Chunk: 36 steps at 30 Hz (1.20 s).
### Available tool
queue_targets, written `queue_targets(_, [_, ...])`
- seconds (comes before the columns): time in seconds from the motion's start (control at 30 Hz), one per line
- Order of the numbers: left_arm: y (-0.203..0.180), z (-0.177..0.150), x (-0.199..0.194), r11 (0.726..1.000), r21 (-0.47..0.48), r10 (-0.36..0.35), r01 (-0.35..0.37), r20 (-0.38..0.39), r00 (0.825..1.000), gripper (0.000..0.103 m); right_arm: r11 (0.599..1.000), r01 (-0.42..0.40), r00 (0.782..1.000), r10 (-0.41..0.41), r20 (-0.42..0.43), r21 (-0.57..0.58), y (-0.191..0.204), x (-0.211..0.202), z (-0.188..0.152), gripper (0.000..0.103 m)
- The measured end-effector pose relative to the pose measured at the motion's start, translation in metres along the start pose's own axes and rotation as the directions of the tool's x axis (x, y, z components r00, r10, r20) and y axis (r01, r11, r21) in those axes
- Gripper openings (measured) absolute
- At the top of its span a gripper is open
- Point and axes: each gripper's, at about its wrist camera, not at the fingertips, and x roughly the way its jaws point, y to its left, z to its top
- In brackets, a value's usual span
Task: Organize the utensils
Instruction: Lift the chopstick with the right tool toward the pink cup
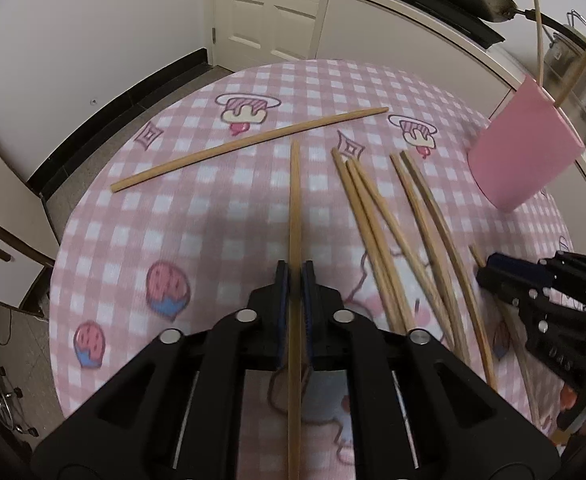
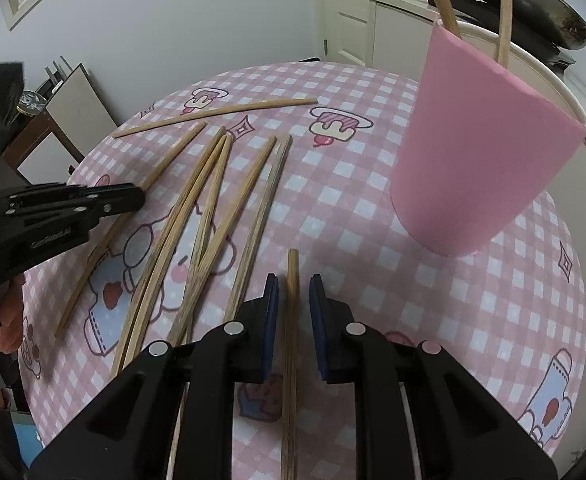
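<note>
Left wrist view first: the left gripper (image 1: 295,276) has its fingers (image 1: 281,280) nearly closed around a single chopstick (image 1: 295,208), which runs straight up between the blue pads; a thin gap shows on each side, so the pads are not pressing on it. Just right of it, a loose bundle of chopsticks (image 1: 377,220) fans across the pink checked desk (image 1: 221,216). Further off lies one lone chopstick (image 1: 249,144), crosswise. Beyond, the pink cup (image 1: 521,148) holds two upright sticks (both leaning).

Over to the right wrist view: the right gripper (image 2: 293,284) frames another chopstick (image 2: 292,280) lying on the cloth, fingers (image 2: 272,292) clearly apart from it on both sides. The pink cup (image 2: 481,152) stands just ahead, to the right.
</note>
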Motion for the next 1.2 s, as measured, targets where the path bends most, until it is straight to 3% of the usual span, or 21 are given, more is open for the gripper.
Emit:
queue_targets(0.07, [-0.002,0.003,0.002,1.0,0.008,-0.002,0.002,0.001,1.0,0.027,1.0,-0.001,1.0,0.001,0.0,-0.004,-0.001,0.0,-0.001,0.015])
queue_targets(0.13, [-0.006,0.008,0.004,1.0,0.008,0.014,-0.014,0.008,1.0,0.055,1.0,-0.004,1.0,0.004,0.0,-0.004,-0.001,0.001,0.003,0.015])
queue_targets(0.27, [-0.01,0.017,0.014,0.999,0.017,0.049,-0.049,0.016,0.999,0.054,1.0,-0.007,1.0,0.007,0.001,-0.006,-0.002,0.001,0.004,0.015])
queue_targets(0.37, [-0.011,0.022,0.017,0.996,0.027,0.085,-0.086,0.026,0.996,0.041,1.0,-0.006,1.0,0.006,0.001,-0.008,-0.002,0.002,0.005,0.014])
queue_targets(0.53, [-0.012,0.024,0.019,0.995,0.04,0.093,-0.095,0.041,0.995,0.006,1.0,0.016,1.0,-0.016,0.007,-0.014,-0.002,0.001,0.005,0.004])
queue_targets(0.7, [-0.015,0.019,0.008,0.998,0.025,0.059,-0.06,0.055,0.997,0.006,1.0,0.002,0.999,-0.002,0.032,-0.001,-0.004,-0.008,0.001,0.004])
queue_targets(0.93, [-0.024,0.002,-0.059,1.0,0.028,-0.002,-0.003,0.172,0.985,0.006,0.999,-0.048,0.99,0.047,0.133,0.002,0.0,-0.061,0.0,0.004])
queue_targets(1.07, [-0.031,-0.009,-0.108,0.999,0.022,-0.047,0.043,0.276,0.96,0.006,0.997,-0.073,0.975,0.072,0.212,-0.004,0.005,-0.1,0.0,0.004])
queue_targets(1.2, [-0.04,-0.019,-0.15,0.997,0.022,-0.079,0.076,0.381,0.921,0.006,0.997,-0.078,0.956,0.08,0.281,-0.021,0.011,-0.137,-0.004,0.004])
